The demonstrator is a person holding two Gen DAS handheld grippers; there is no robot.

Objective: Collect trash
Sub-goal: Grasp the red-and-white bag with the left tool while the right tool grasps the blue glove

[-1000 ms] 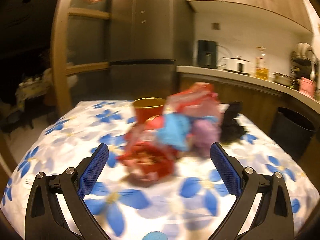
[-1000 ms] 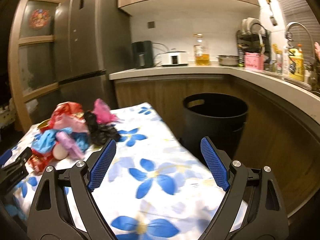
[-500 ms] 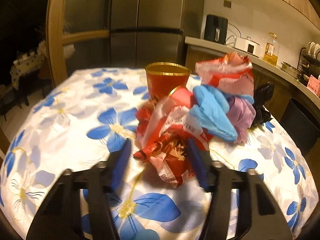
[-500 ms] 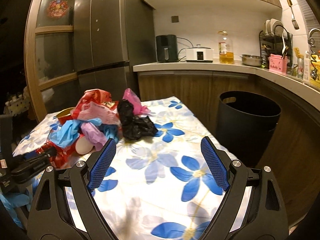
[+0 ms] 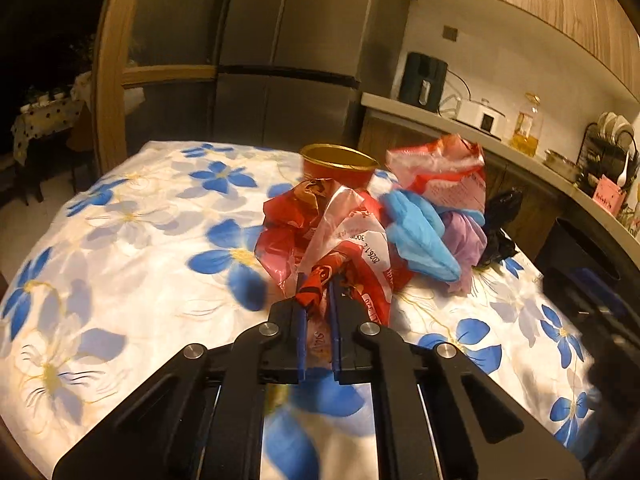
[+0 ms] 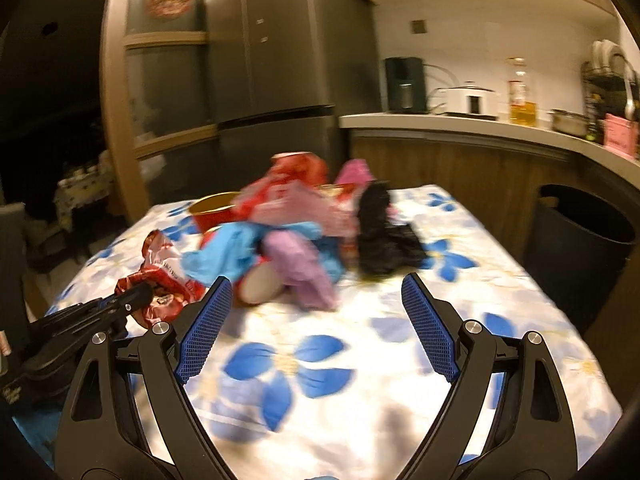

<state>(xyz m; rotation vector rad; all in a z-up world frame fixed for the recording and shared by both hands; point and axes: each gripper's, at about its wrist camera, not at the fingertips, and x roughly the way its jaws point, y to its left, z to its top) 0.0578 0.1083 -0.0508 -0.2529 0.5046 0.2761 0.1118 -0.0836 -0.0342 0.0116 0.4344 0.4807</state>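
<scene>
A pile of trash lies on the flowered tablecloth (image 5: 120, 240): a crumpled red wrapper (image 5: 352, 240), a blue glove (image 5: 420, 236), a purple bag (image 5: 466, 240), a black bag (image 5: 500, 224), a red-and-white bag (image 5: 444, 172) and a red cup (image 5: 338, 168). My left gripper (image 5: 318, 280) has its jaws closing, with the pads pressed on the near end of the red wrapper. From the right wrist view, the left gripper (image 6: 136, 296) pinches that red wrapper (image 6: 164, 264) at the pile's left. My right gripper (image 6: 316, 280) stands open and holds nothing, just short of the purple bag (image 6: 304, 268).
A black bin (image 6: 580, 236) stands on the floor past the table's right edge, beside a wooden counter (image 6: 460, 124) with appliances and a bottle. A tall grey fridge (image 6: 280, 60) rises behind the table. The near cloth (image 6: 360, 380) is bare.
The left jaws went from wide open to closed on the red wrapper while moving in toward the pile. The right gripper swung left, bringing the pile to the centre of its view.
</scene>
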